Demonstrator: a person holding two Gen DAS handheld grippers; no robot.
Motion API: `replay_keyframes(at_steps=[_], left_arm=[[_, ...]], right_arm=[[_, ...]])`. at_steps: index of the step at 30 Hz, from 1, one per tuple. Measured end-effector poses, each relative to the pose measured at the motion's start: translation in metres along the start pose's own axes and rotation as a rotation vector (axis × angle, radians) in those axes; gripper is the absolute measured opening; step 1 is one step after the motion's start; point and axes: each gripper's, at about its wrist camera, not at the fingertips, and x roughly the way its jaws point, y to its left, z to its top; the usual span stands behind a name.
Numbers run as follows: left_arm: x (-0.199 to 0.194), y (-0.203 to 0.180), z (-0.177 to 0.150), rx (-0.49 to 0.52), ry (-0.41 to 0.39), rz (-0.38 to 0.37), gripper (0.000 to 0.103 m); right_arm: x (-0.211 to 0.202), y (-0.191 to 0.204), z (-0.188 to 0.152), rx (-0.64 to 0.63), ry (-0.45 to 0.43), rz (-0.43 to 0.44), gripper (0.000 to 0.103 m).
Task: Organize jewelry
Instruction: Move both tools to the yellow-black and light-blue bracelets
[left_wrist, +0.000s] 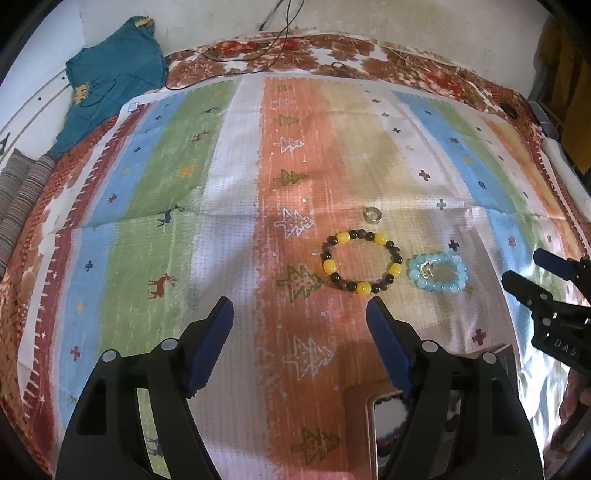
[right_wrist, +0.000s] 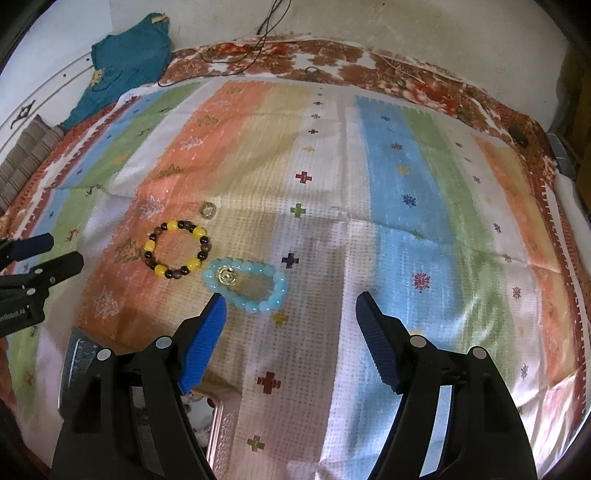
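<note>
Striped cloth (left_wrist: 229, 155) with tree, deer and cross prints covers the bed, over a red-brown floral blanket (left_wrist: 314, 55) showing at the far edge. Jewelry lies on the cloth mid-right in the left view: yellow and dark bead bracelet (left_wrist: 361, 262), round, flat on the orange and tan stripes; light blue bead bracelet (left_wrist: 437, 271) just beside it to the right, squashed oval, with a small gold charm (right_wrist: 226, 275) inside its left end; small clear ring (left_wrist: 371, 215) just beyond the yellow one, apart from both. Left gripper (left_wrist: 300, 321) has fingers spread wide, nothing between them, above the cloth near the yellow bracelet. Right gripper (right_wrist: 290, 317) also has fingers spread, holding nothing, the blue bracelet just past its left fingertip. Each gripper shows at the edge of the other's view, cut off. A pinkish box (right_wrist: 221, 424) sits at the near edge, mostly hidden behind the gripper bodies; beads seem to lie inside, hard to make out. Something dark and flat (right_wrist: 79, 354) beside it, possibly its lid, cannot tell. Teal cloth (left_wrist: 110, 74) bunched at the far left corner, striped pillow (left_wrist: 18, 195) at left, thin black cable (left_wrist: 258, 44) across the far blanket, small dark object (left_wrist: 511, 110) at far right, too small to identify.
</note>
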Motion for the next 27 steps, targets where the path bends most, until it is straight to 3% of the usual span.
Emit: replay_keyframes(at_steps=[27], left_arm=[[0.07, -0.006, 0.023, 0.024, 0.105, -0.016, 0.076]], right_arm=[[0.065, -0.001, 0.011, 0.006, 0.113, 0.0, 0.072]])
